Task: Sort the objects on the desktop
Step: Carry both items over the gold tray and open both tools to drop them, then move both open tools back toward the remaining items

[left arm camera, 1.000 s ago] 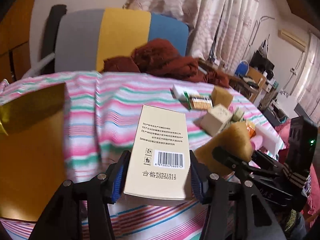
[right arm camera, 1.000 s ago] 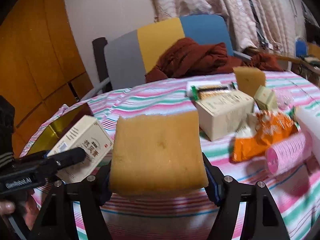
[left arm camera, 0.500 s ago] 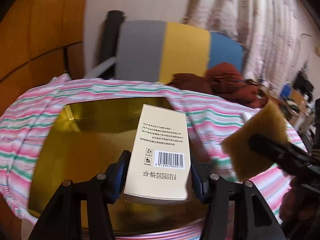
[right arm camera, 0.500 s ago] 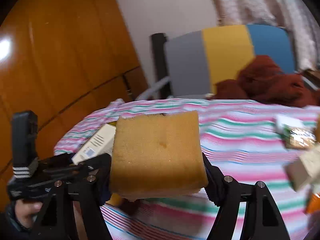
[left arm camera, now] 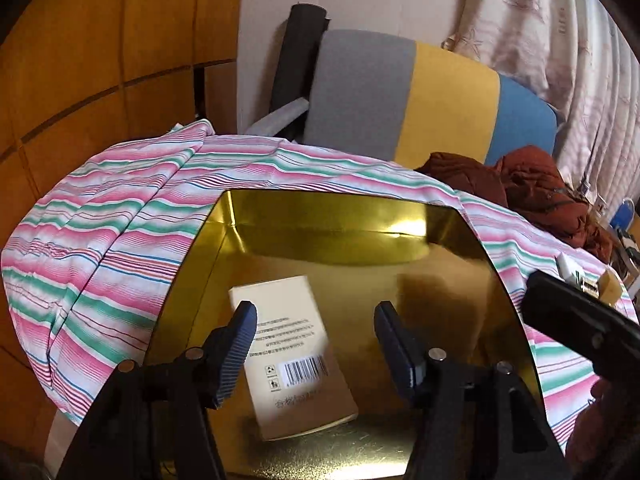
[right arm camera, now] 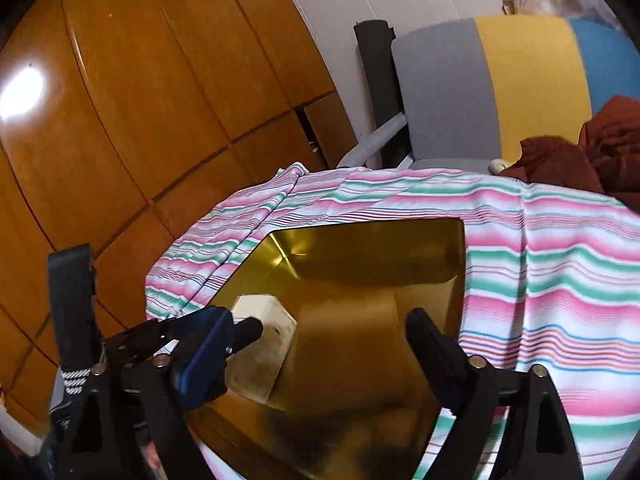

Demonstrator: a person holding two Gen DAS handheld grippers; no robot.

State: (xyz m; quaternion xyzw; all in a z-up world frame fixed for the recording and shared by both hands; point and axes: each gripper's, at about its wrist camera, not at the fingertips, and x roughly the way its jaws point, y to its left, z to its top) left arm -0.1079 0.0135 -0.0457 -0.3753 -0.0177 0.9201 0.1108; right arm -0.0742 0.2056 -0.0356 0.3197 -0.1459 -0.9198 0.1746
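A gold metal tray (left arm camera: 328, 236) sits on the striped tablecloth. A cream box with a barcode (left arm camera: 292, 344) lies slanted on the tray floor, free of my left gripper (left arm camera: 318, 340), which hangs open just above it. In the right wrist view the same box (right arm camera: 264, 340) lies at the tray's (right arm camera: 380, 252) left side. My right gripper (right arm camera: 320, 348) is open over the tray. A blurred yellow-brown sponge (right arm camera: 348, 332) shows below and between its fingers; I cannot tell whether it rests on the floor. Part of the right gripper (left arm camera: 560, 304) enters the left wrist view.
A chair with a grey, yellow and blue back (left arm camera: 404, 100) stands behind the table, with a dark red cloth (left arm camera: 532, 188) beside it. Wooden panels (right arm camera: 140, 100) fill the left. Small boxes (left arm camera: 588, 280) lie far right on the tablecloth (left arm camera: 120, 232).
Both grippers swung left over the gold tray and opened. The box dropped from the left gripper onto the tray floor; the sponge left the right gripper.
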